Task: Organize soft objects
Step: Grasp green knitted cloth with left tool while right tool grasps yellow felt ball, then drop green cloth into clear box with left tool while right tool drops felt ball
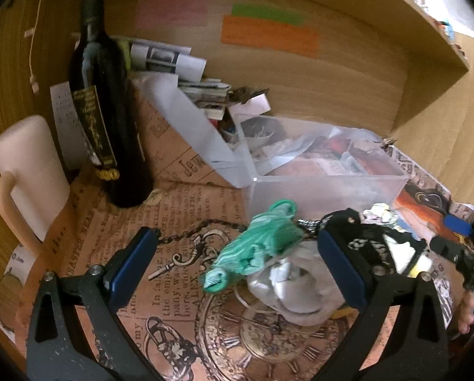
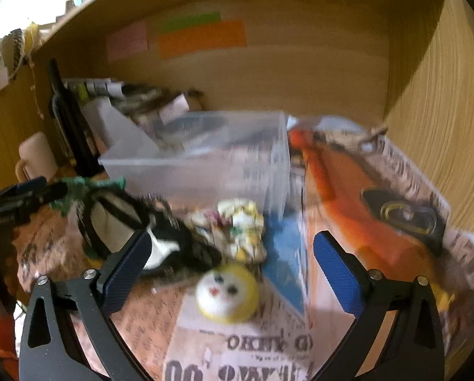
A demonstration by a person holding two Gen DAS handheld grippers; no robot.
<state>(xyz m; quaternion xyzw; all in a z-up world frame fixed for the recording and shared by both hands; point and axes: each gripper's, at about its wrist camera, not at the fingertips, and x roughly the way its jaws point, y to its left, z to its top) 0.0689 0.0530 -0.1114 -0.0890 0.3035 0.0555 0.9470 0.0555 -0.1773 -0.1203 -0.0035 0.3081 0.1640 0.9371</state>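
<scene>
A green soft lizard toy [image 1: 259, 247] lies on the printed paper between the open fingers of my left gripper [image 1: 237, 263], next to a crumpled grey-white cloth [image 1: 294, 289]. A black and white cloth [image 1: 379, 247] lies to the right. In the right wrist view, my right gripper [image 2: 233, 273] is open over a yellow and white round soft toy [image 2: 227, 292]. A crumpled floral cloth [image 2: 237, 225] and the black and white cloth [image 2: 135, 222] lie just beyond it. The lizard [image 2: 88, 187] shows at far left. A clear plastic bin [image 1: 325, 171] stands behind them.
A dark wine bottle [image 1: 107, 101] and a pale pink mug [image 1: 30, 177] stand at the left. Papers and a tilted clear lid [image 1: 192, 120] sit behind the bin [image 2: 205, 165]. Wooden shelf walls [image 2: 427, 127] close in the back and sides.
</scene>
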